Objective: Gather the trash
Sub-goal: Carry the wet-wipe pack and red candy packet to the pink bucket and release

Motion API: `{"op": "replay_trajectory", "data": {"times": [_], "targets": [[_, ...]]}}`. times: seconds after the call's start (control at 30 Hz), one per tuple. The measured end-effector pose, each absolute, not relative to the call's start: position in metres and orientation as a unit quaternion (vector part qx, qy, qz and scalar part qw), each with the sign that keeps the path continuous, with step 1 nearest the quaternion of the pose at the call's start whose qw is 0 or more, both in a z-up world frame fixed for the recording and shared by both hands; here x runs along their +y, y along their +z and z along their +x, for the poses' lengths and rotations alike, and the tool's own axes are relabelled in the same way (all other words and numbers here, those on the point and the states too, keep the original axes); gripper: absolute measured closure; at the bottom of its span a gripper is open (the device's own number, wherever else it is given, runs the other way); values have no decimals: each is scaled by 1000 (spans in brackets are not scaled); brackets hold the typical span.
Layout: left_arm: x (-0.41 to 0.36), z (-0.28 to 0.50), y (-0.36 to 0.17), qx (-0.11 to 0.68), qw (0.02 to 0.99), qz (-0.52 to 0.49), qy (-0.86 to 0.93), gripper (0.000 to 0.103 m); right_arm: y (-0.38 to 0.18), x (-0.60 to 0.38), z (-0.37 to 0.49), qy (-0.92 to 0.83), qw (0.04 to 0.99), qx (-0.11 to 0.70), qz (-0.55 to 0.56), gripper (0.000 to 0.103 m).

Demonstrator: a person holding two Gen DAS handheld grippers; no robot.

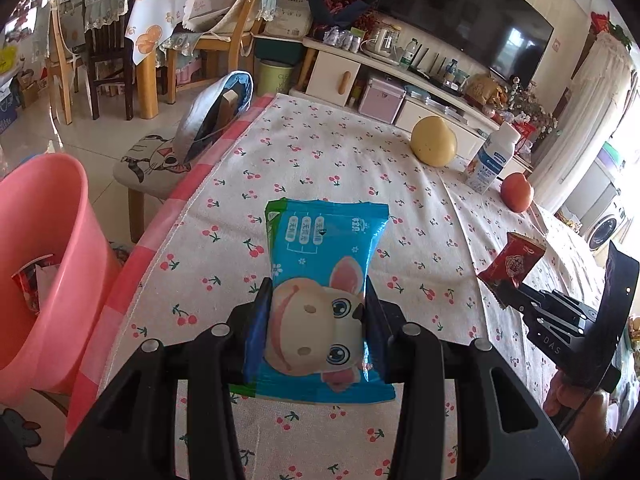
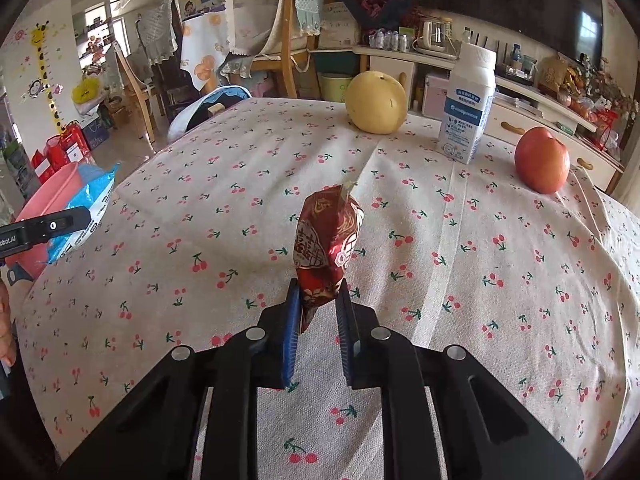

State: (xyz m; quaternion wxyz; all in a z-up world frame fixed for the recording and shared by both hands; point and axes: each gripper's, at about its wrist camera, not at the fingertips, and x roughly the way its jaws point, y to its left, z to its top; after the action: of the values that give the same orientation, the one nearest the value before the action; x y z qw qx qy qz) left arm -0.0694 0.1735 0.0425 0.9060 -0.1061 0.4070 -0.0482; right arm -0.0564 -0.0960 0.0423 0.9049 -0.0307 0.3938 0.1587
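Both clamped: left gripper (image 1: 318,304) on soft, slippery blue plastic wipes pack (image 1: 320,272), right gripper (image 2: 318,308) pinching light crinkly red foil wrapper (image 2: 326,248) low; pink plastic bin (image 1: 44,248) at nine o'clock.

Left gripper (image 1: 318,300): bottom centre of the left wrist view, black fingers reaching up-frame, jaws part closed and clamped on both sides of a blue packet (image 1: 324,280), pointing steeply down. It also shows at the left edge of the right wrist view.

Right gripper (image 2: 318,304): bottom centre of its own view, blue pads nearly together, pinching the lower end of a red wrapper (image 2: 326,248). In the left wrist view it sits at the right edge, with a hand (image 1: 576,396) holding it at lower right.
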Motion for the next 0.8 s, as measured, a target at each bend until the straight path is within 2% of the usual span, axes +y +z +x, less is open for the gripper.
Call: {"op": "replay_trajectory", "data": {"times": [0.43,0.8], "targets": [[191,-75,64,366,926,-86,-8,59,54,-88,-75,138,911,388,-10,86],[218,-81,79,341,935,-91,26,59,76,-29,-90,172,911,375,-27,86]]}}
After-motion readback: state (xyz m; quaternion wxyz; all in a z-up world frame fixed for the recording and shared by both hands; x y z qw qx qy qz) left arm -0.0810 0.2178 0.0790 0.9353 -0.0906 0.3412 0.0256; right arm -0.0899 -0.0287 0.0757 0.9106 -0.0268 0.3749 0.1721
